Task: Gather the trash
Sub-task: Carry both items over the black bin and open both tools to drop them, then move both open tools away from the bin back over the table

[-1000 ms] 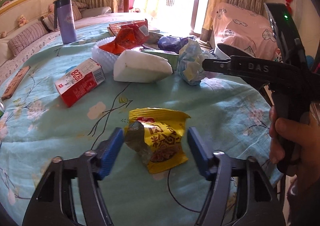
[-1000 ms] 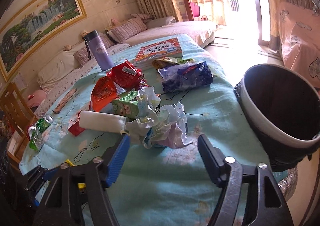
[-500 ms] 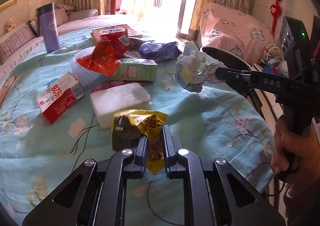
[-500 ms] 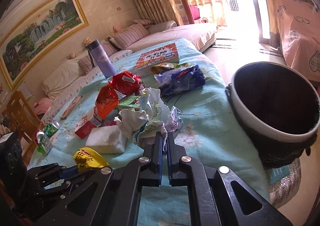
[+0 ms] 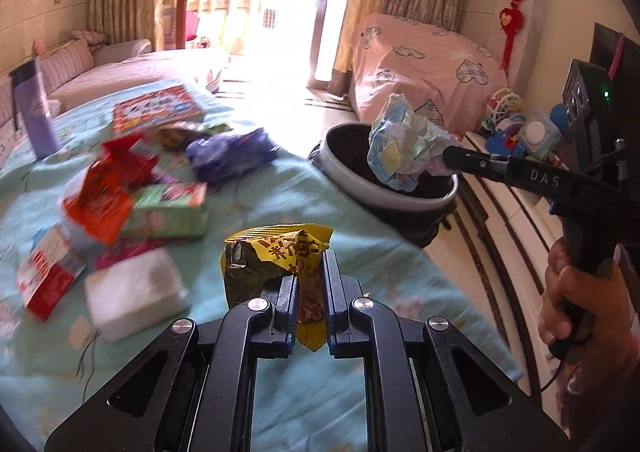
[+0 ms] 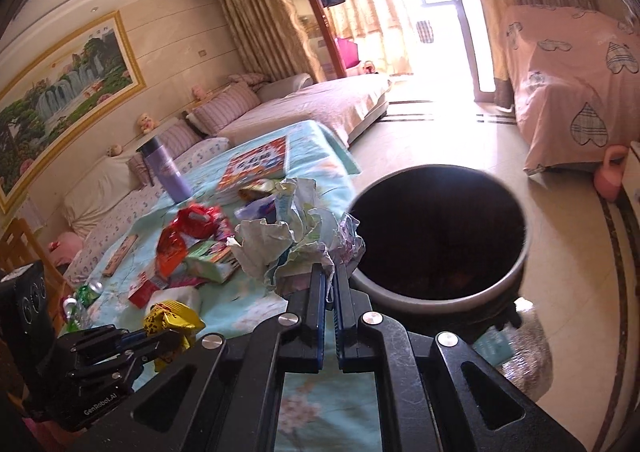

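My left gripper [image 5: 310, 272] is shut on a yellow snack wrapper [image 5: 276, 256] and holds it above the table. It also shows in the right wrist view [image 6: 170, 320]. My right gripper [image 6: 329, 280] is shut on a crumpled paper ball [image 6: 296, 232] and holds it beside the rim of the dark trash bin [image 6: 440, 244]. In the left wrist view the paper ball [image 5: 404, 144] hangs over the bin [image 5: 360, 176], which stands off the table's right edge.
The blue flowered tablecloth [image 5: 280, 196] carries a white foam block [image 5: 132, 292], a red-white carton [image 5: 48, 272], a green carton [image 5: 168, 212], red wrappers [image 5: 108, 188], a blue bag [image 5: 232, 152], a book [image 5: 156, 108] and a purple flask [image 5: 36, 108].
Both grippers closed on their trash and lifted it. The right gripper carried the paper ball right to the bin. The left gripper raised the yellow wrapper and swung right.
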Demonstrator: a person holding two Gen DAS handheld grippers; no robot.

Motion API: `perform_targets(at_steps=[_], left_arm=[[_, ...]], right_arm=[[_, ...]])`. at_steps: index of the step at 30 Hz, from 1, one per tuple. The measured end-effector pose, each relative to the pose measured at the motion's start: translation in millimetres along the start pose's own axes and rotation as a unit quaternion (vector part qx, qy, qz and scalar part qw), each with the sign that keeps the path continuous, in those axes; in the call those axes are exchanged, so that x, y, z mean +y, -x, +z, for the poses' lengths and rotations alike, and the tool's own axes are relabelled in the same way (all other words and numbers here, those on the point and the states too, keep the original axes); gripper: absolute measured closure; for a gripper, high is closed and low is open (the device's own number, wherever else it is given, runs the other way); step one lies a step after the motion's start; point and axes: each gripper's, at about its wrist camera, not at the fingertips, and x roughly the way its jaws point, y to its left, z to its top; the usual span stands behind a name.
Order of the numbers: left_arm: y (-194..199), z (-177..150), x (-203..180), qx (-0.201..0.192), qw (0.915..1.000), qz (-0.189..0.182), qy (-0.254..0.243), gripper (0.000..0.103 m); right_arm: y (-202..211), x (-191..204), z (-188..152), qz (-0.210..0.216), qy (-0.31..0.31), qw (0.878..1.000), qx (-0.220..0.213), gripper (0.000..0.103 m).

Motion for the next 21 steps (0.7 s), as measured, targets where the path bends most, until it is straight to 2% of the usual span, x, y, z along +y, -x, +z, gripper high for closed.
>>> perform_targets(at_steps=[4,9,12,15,16,18,19,20,21], left_arm=[[-24,32,-21,-0.004,0.9995,-0.029,-0.011,0.094],[-59,77,-48,-0.007,0.9976,-0.064,-0.024,0.094],[-85,94,-59,0.004,0.9968,-0.075,-0.028,0.093],[-115,99,-64,0.031,0.9961,-0.08,-0.018,0.092],[-124,98,-64,0.043,0.9958,-0.079,-0.013,0.088],[-139,95,-66,0.071,0.9949,-0.072,-0.009,0.066],[-142,92,-65,0.076,0.9945,-0.072,-0.007,0.062],[-142,89,-64,0.077,0.9946,-0.07,-0.004,0.052],[-140,86,-63,0.077,0.9948,-0.066,-0.003,0.048]], right_arm=[[0,-22,14,-0.031,-0.005,0.999,-0.008,0.1],[-15,-54,31,-0.064,-0.015,0.998,0.004,0.1],[-27,-68,36,-0.078,-0.012,0.997,0.018,0.1],[-37,-77,36,-0.085,-0.012,0.996,0.033,0.099],[-41,-79,35,-0.087,-0.012,0.995,0.037,0.099],[-45,-86,33,-0.091,-0.013,0.995,0.045,0.093],[-47,-88,31,-0.092,-0.016,0.994,0.048,0.092],[-49,-91,29,-0.091,-0.02,0.994,0.052,0.088],[-50,-94,28,-0.092,-0.023,0.994,0.054,0.083]])
